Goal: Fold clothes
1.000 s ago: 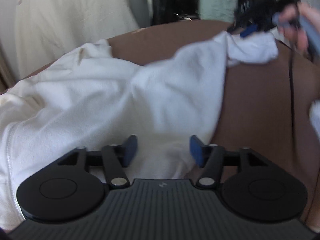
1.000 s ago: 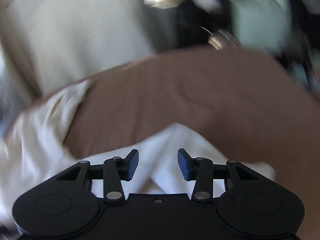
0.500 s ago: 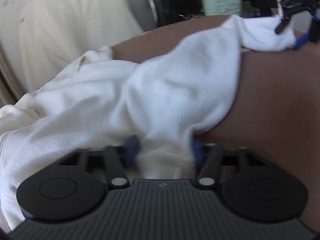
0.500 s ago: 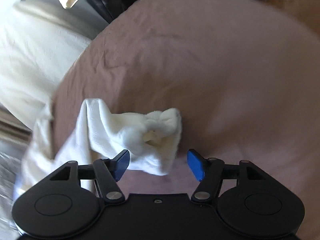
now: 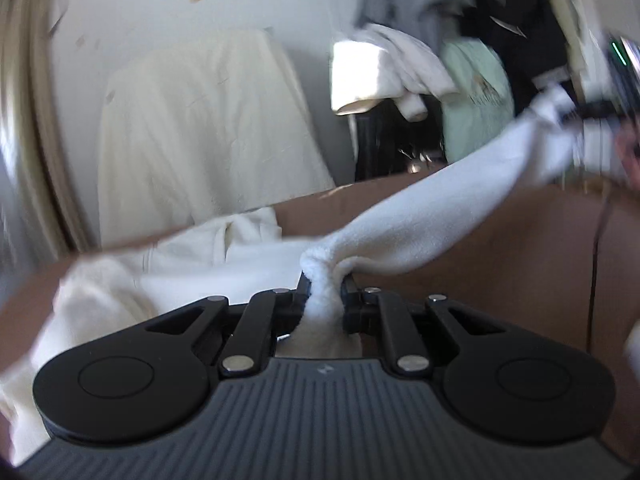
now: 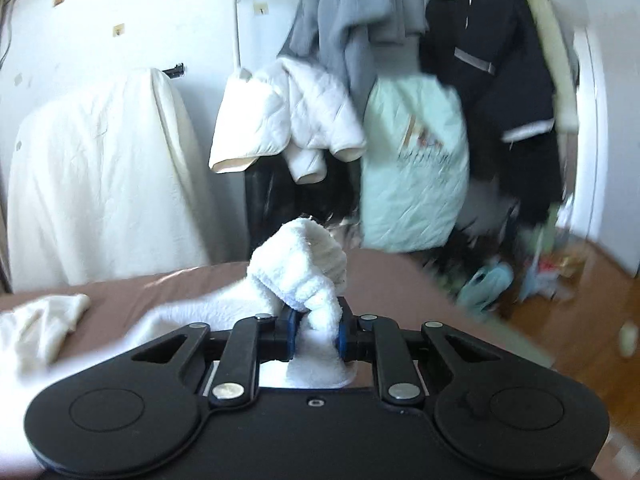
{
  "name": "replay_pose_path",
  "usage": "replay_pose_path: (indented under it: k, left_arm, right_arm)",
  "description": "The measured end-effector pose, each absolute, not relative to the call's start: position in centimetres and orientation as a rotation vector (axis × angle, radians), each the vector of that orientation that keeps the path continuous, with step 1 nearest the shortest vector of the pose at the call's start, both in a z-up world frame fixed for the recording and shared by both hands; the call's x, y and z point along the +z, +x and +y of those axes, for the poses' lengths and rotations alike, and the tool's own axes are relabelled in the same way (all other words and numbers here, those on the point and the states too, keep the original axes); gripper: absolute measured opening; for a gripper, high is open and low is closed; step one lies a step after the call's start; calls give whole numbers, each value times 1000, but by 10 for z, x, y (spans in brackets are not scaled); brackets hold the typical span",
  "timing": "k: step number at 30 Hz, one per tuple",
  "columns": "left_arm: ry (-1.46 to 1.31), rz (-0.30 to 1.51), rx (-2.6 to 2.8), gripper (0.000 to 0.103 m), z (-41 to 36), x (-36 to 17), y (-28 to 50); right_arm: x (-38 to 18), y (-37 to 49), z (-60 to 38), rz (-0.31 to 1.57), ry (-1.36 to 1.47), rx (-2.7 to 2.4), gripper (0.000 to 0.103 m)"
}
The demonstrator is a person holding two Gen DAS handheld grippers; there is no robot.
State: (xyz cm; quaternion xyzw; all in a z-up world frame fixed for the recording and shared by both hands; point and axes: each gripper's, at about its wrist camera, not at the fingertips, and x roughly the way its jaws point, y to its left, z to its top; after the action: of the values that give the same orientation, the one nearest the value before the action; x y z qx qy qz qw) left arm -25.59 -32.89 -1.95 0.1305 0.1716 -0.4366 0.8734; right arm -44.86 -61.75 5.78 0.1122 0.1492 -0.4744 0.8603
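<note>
A white fleece garment point(image 5: 420, 216) stretches above the brown bed point(image 5: 500, 264). My left gripper point(image 5: 325, 300) is shut on a bunched fold of it near the front. The cloth runs up and right to my right gripper point(image 5: 592, 114), blurred at the far right edge. In the right wrist view my right gripper point(image 6: 314, 330) is shut on a fluffy end of the same white garment point(image 6: 298, 268), lifted above the bed point(image 6: 384, 284). A cream part of the garment point(image 5: 180, 248) lies crumpled on the bed at the left.
A cream-covered chair or board point(image 6: 96, 184) stands behind the bed at the left. A rack of hanging clothes point(image 6: 380, 80) with a white quilted jacket point(image 6: 288, 120) and a mint bag point(image 6: 416, 168) is behind. Clutter lies on the wooden floor point(image 6: 560, 312) at right.
Both grippers have closed on the white garment and lifted it off the bed. The cloth now hangs stretched between them, and both views have tilted up toward the room.
</note>
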Motion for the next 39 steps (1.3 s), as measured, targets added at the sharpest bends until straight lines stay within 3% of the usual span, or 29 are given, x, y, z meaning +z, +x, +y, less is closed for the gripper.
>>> replay_pose_path:
  k: [5,9,14,17,18,23,30,35,39]
  left_arm:
    - [200,727,-954,11,-351,-82,-229]
    - [218,715,-937,11,-352,-87,-228]
    - [198,668,-989,11,-340,-50,-231]
    - [232,723,-972,12,-344,-62,-228]
    - [241,746,-963,12,-346,-68,-226]
    - [280,849,-925,12,-352,-94,-219]
    - [112,878,-926,12,-332,-72,-202]
    - [71,821,-913,12,-321,-48,-193]
    - [55,808,-911,12,-315,-39,-193]
  right_arm:
    - [1,-453,-666,625,434,-1117,20]
    - [5,-454,-675,557,510,-1116,20]
    - [26,-452,-647,456,295,-1163,23]
    - [21,-460,-656,583,345,-1324,79]
    - [17,-460,-657,607,361,-1343,81]
    - [17,-462,-653,626,476,-1291,84]
    - [-26,-546,-661,315,1244,-1072,85]
    - [-19,-552,-627,251,1235,-1053,85]
    - [-17,-558,-613,77,1237,-1056,85]
